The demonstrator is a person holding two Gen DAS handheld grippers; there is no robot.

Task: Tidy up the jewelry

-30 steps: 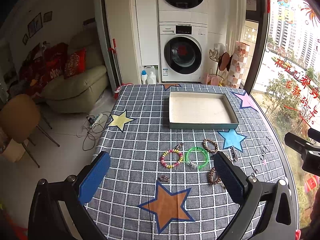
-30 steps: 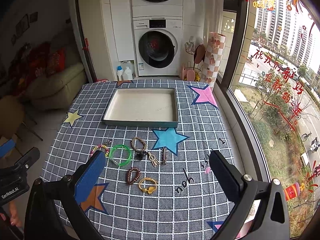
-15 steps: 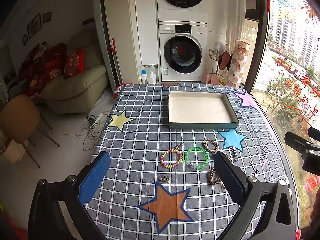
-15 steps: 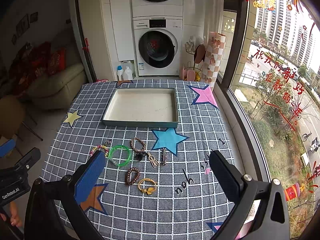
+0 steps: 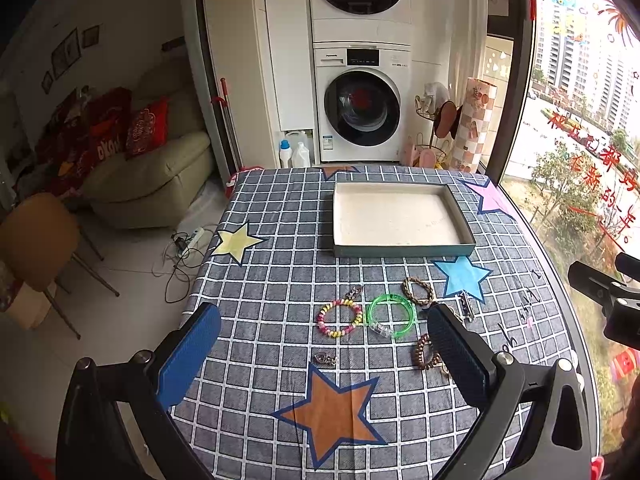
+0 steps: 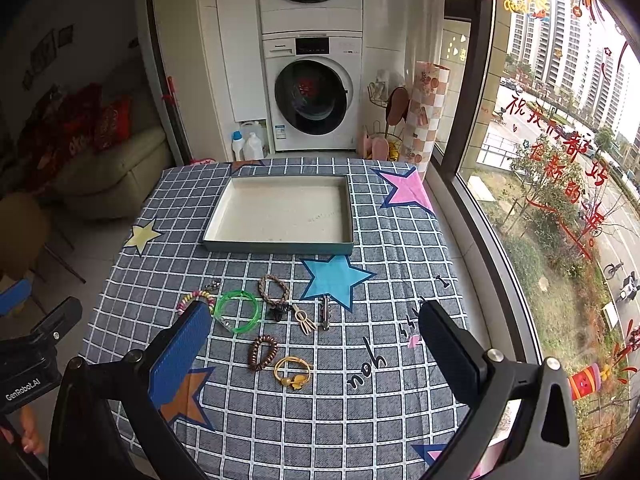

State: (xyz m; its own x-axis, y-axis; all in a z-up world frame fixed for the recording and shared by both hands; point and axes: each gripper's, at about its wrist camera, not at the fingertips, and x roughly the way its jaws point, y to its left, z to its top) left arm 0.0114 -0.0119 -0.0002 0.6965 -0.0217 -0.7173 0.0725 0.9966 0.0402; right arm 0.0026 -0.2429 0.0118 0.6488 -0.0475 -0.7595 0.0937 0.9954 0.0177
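Ahead of both claws: jewelry lies loose on the tablecloth [image 6: 400,248], short of the empty tray [image 6: 280,246].
Nearer claw: right gripper [image 6: 316,340], spread, holding nothing; gold bracelet [image 6: 292,372] lies just ahead.
Left gripper [image 5: 324,354]: spread, empty; beaded bracelet [image 5: 339,317] lies ahead of it.

Matt woven checked tablecloth [image 6: 280,420], glossy translucent green plastic bangle [image 6: 237,311], shiny gold metal bracelet [image 6: 292,371]

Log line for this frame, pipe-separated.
phase: pre-grasp | left gripper: open, empty | right gripper: open, empty | tray: empty | green bangle, beaded bracelet: on tablecloth
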